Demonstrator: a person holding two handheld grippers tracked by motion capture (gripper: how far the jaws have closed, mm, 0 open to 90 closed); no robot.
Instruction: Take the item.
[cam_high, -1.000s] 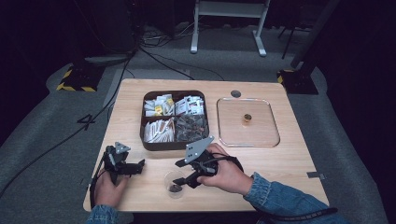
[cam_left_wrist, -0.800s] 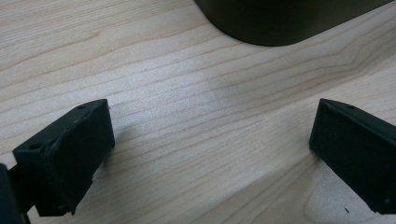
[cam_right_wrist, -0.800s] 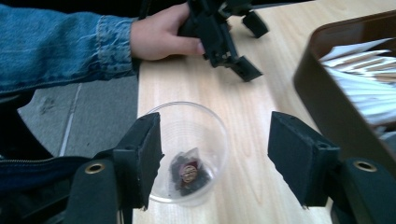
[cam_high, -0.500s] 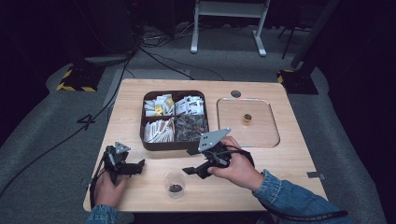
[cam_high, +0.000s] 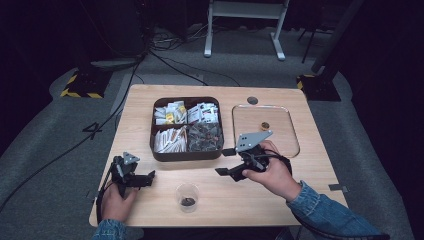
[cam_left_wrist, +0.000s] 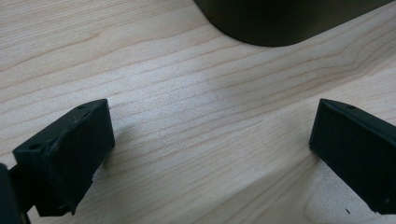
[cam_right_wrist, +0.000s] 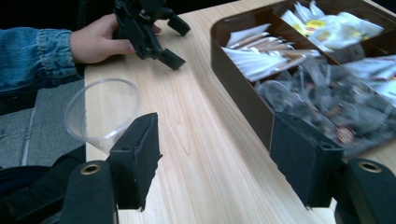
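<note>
1. I'm holding the right gripper (cam_high: 226, 161) over the table (cam_high: 300, 200), just in front of the brown tray (cam_high: 187, 156). Its jaws have just been opening and now stand wide with nothing between them, just bare wood.
2. The left gripper (cam_high: 150, 176) is sitting near the table's left edge, jaws spread wide and empty; in its own view they're hanging over plain wood grain, with a dark rounded thing cut off at the top that I can't make out.
3. The clear cup (cam_high: 187, 196) is standing near the front edge between my hands, well apart from both grippers. Something small and dark is sitting in the bottom, too tiny to tell what.
4. In the right gripper view the cup (cam_right_wrist: 102, 114) is getting half hidden behind one jaw.
5. The tray's packets are blurry.
</note>
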